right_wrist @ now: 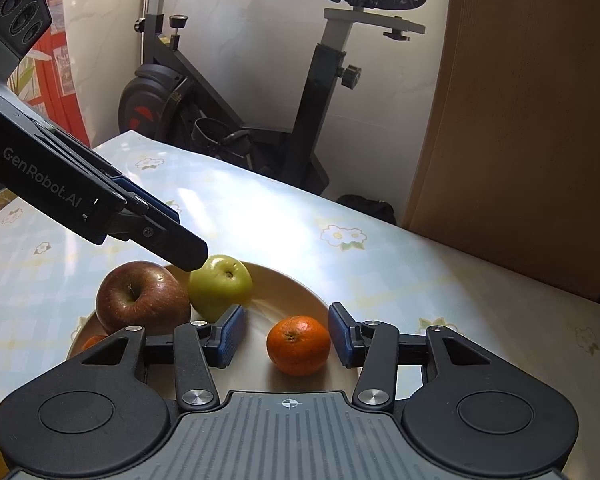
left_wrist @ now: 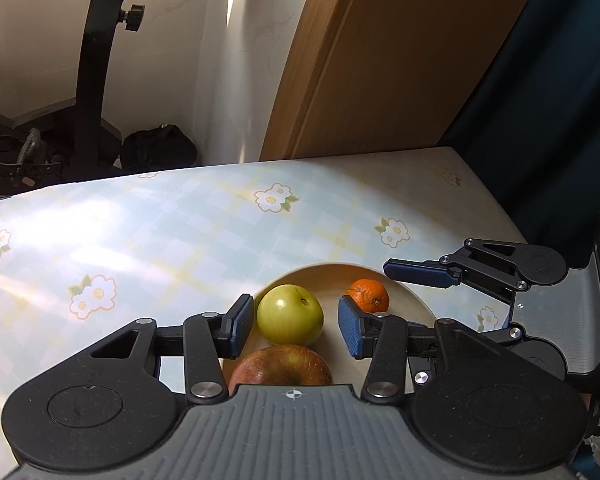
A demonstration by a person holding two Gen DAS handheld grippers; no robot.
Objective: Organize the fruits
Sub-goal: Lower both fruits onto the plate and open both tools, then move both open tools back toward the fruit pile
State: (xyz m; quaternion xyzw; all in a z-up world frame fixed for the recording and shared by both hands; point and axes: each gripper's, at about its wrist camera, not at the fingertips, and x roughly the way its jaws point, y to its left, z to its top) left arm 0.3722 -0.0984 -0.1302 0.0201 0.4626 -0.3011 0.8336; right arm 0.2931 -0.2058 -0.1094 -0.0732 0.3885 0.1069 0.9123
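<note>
Exercise bike whole from right wrist

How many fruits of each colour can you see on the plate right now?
Red apple: 1
Green apple: 1
Orange mandarin: 1, plus an orange sliver at the plate's left edge, mostly hidden, possibly another
Total: 3 clearly visible, maybe 4

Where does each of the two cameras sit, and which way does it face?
Left wrist view: on the left gripper, looking down at the green apple on the plate; its own jaws show, with the right gripper alongside.
Right wrist view: on the right gripper, facing the mandarin; the left gripper crosses in.
Shared: plate, green apple, red apple, mandarin.
</note>
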